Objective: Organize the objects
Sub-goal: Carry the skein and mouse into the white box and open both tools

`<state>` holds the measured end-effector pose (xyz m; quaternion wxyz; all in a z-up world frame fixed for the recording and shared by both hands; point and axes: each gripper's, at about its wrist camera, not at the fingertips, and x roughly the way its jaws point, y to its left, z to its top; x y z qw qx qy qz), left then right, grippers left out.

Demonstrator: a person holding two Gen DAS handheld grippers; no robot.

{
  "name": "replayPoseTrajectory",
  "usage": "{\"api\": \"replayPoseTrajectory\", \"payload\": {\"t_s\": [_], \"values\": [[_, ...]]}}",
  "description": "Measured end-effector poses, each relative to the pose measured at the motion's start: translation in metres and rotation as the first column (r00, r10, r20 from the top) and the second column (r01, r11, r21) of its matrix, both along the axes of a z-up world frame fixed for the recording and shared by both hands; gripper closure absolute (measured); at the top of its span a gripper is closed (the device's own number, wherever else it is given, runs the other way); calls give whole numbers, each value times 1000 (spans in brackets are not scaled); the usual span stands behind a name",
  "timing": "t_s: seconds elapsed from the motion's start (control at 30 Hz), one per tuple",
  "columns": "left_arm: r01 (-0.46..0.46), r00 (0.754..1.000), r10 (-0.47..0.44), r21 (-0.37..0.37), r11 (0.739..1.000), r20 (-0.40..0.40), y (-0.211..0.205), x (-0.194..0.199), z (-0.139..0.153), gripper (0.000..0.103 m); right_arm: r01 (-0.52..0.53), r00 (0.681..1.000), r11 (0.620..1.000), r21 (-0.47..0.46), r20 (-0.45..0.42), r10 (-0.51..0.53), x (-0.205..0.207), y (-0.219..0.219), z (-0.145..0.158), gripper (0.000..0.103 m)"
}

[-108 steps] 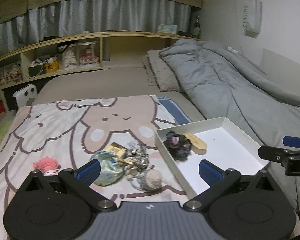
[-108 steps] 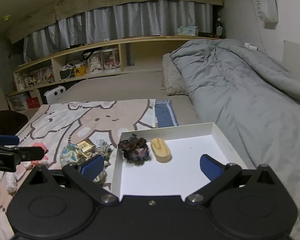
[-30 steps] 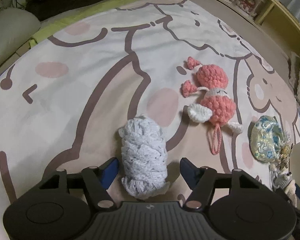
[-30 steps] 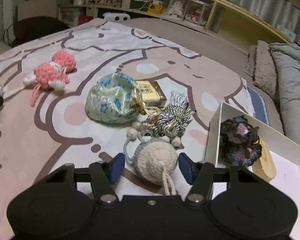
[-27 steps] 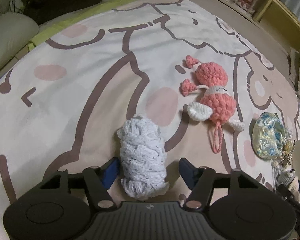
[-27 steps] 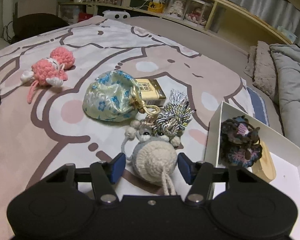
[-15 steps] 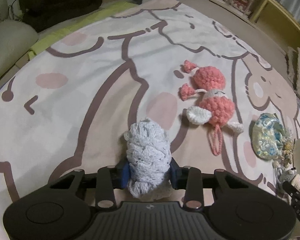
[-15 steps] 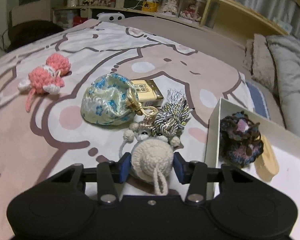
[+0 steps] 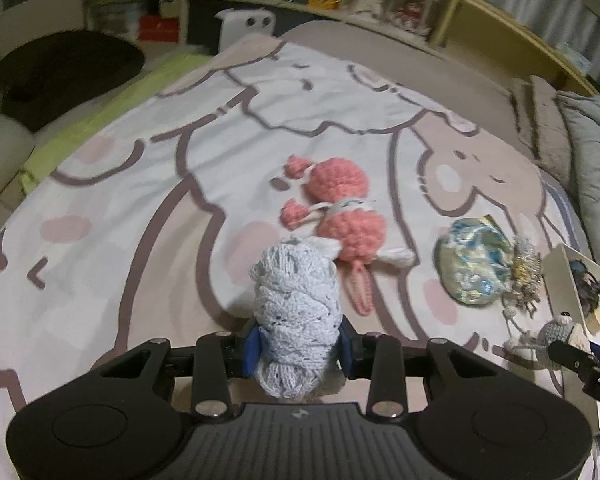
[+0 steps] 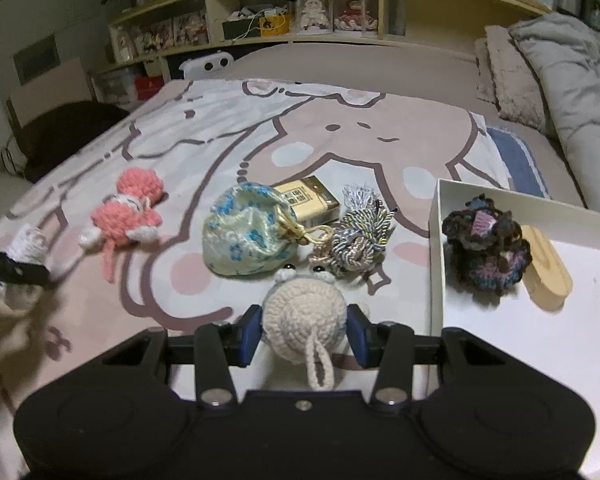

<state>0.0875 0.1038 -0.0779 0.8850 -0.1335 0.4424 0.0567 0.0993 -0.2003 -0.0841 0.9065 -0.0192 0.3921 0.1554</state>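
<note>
Now lift both straight up: left tool [image 9: 298,346] clamped on pale blue knit roll [image 9: 296,316], right tool [image 10: 304,334] pinching cream crochet toy [image 10: 304,312]; white box [image 10: 438,248] at three o'clock.

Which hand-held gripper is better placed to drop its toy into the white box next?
Probably the right hand-held gripper: it grips the cream crochet toy right beside the white box. The left hand-held gripper, holding the pale blue knit piece, is farther away.

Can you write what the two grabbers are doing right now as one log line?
left gripper: jaws shut on pale blue knit roll | right gripper: jaws shut on cream crochet toy | white tray: beside toy
</note>
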Motion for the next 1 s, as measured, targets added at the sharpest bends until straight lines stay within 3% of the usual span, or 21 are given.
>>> {"api": "replayPoseTrajectory", "payload": {"t_s": [0.5, 0.8, 1.0], "values": [[134, 983, -146, 101, 986, 116, -37, -12, 34, 64, 46, 999, 990, 130, 4, -47, -24, -15, 30, 57], [194, 965, -204, 75, 978, 163, -63, -14, 57, 64, 42, 997, 989, 140, 63, -51, -36, -25, 59, 57], [263, 945, -265, 35, 964, 193, -92, -6, 68, 64, 59, 991, 988, 145, 111, -76, -41, -55, 81, 57]]}}
